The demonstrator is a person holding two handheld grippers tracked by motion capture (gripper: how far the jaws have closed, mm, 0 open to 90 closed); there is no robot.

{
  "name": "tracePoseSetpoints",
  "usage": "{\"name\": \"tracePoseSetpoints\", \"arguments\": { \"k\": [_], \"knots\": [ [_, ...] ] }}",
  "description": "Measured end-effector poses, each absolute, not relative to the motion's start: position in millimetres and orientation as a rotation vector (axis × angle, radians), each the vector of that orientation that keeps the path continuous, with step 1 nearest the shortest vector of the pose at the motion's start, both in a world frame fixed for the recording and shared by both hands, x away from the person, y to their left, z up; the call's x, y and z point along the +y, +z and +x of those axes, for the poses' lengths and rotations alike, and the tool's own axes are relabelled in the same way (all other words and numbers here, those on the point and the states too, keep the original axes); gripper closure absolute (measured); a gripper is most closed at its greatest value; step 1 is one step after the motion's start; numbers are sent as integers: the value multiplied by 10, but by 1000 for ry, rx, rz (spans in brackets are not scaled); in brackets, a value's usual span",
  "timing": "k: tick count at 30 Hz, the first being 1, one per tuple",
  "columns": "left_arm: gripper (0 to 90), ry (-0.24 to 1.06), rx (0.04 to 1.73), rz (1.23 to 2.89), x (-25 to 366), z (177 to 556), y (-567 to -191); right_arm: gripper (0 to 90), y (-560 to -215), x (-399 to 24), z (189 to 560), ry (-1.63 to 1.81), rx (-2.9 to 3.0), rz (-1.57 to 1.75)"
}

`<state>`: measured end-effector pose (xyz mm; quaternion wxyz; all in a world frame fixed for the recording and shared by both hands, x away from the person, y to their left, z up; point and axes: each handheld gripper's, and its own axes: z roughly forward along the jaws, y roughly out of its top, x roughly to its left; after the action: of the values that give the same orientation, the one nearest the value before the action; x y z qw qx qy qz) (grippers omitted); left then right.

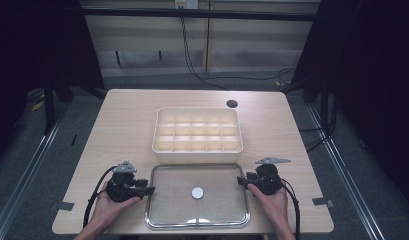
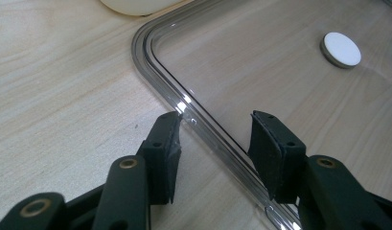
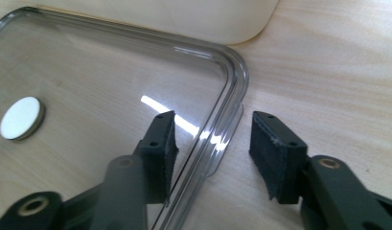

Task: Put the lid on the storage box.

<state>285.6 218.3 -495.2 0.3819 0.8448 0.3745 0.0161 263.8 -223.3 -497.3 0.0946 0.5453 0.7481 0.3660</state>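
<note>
Jaws of both grippers (image 1: 153, 190) (image 1: 239, 181) straddle lid (image 1: 167, 210) rims

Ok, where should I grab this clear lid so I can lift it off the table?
Take the clear lid by its raised rim at the two short ends, the left gripper and right gripper coming in from opposite sides. It lies flat, so the rim alone offers purchase.

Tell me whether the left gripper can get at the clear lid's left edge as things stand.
Probably yes: the left gripper already straddles the clear lid's left rim, jaws apart either side of it, not yet pressing, with nothing between them but the rim.
</note>
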Motion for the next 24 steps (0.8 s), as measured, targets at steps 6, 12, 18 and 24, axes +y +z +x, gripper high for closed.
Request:
{"name": "tracePoseSetpoints", "arguments": {
  "k": [6,12,18,24],
  "knots": [
    [584,49,931,2171,2138,2840,-4952,578,-4991,-2203,2624,1126,2197,1645],
    [634,47,938,2172,2148,2853,-4951,619,-5030,-2297,2630,1243,2135,1765],
    [635,56,936,2176,2148,2850,-4951,617,-5086,-2407,2620,1394,2091,1891],
    [640,60,937,2173,2149,2852,-4953,625,-5117,-2491,2619,1512,2070,1949]
  ]
}}
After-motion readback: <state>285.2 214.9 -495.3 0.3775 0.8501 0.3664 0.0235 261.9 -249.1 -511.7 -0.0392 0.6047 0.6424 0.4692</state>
